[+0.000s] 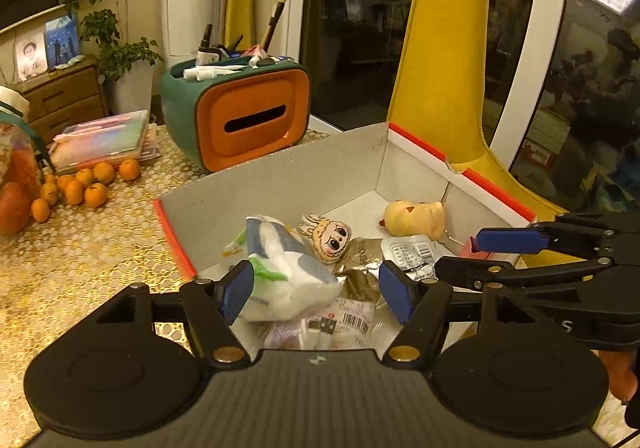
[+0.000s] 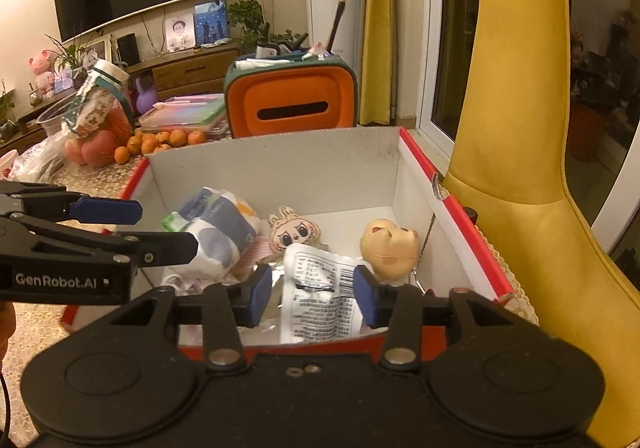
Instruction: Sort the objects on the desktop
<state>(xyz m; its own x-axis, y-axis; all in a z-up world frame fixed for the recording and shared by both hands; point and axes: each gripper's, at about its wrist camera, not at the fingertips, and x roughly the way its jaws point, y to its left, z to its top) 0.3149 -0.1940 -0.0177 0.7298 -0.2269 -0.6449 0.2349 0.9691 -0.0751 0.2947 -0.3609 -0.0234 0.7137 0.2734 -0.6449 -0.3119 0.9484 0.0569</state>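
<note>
A white cardboard box with a red rim (image 1: 280, 176) (image 2: 280, 164) holds several items. Among them are a blue-white tissue pack (image 1: 280, 272) (image 2: 216, 232), a bunny-eared face charm (image 1: 330, 238) (image 2: 294, 234), a yellow plush head (image 1: 416, 218) (image 2: 388, 248) and a foil packet (image 1: 360, 260). My left gripper (image 1: 316, 294) (image 2: 168, 228) hangs open over the box, the tissue pack lying by its left pad. My right gripper (image 2: 311, 296) (image 1: 456, 254) is open around a white barcode sachet (image 2: 316, 288) (image 1: 408, 254); a gap shows at its left pad.
Behind the box stands a green and orange organiser (image 1: 248, 120) (image 2: 292, 108) with pens and brushes on top. Tangerines (image 1: 84, 184), a stack of plastic folders (image 1: 104, 140) and a bagged jar (image 2: 100, 116) sit to the left. A yellow chair (image 2: 520, 168) rises close on the right.
</note>
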